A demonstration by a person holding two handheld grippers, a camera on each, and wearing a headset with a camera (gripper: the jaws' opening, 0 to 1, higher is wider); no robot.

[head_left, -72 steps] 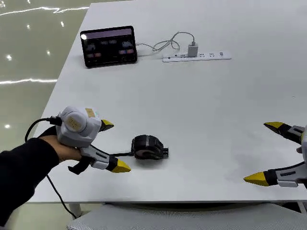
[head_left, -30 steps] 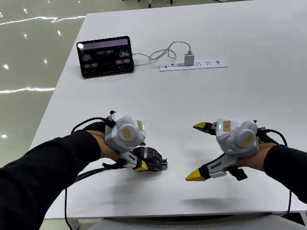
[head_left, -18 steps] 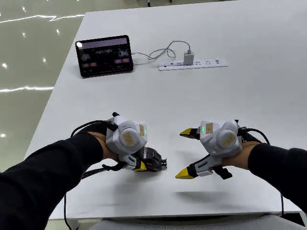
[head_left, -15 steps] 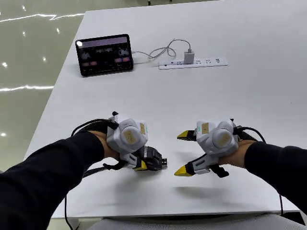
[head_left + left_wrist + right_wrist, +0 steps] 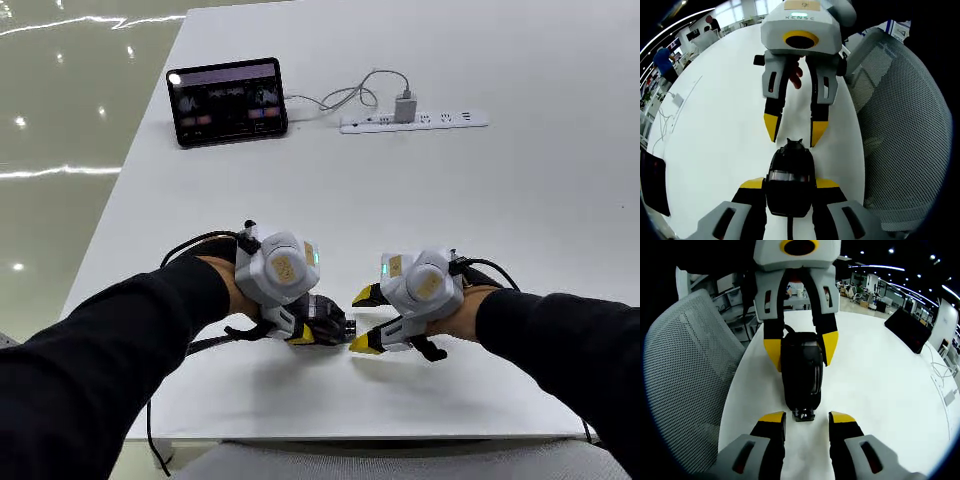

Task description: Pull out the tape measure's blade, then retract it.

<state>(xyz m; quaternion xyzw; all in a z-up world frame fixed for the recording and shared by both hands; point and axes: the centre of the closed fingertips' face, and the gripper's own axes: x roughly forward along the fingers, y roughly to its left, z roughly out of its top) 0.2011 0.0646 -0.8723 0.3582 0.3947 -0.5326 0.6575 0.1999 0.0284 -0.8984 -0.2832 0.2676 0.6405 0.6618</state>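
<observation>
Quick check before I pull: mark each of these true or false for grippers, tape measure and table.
1. The left gripper is shut on the black tape measure. True.
2. The right gripper is clamped on the metal blade tip. False: its fingers stand open, one on each side of the tip.
3. The blade lies drawn out across the white table. False: just the tip shows at the case mouth.
4. The dark tablet stands left of the white power strip. True.
</observation>
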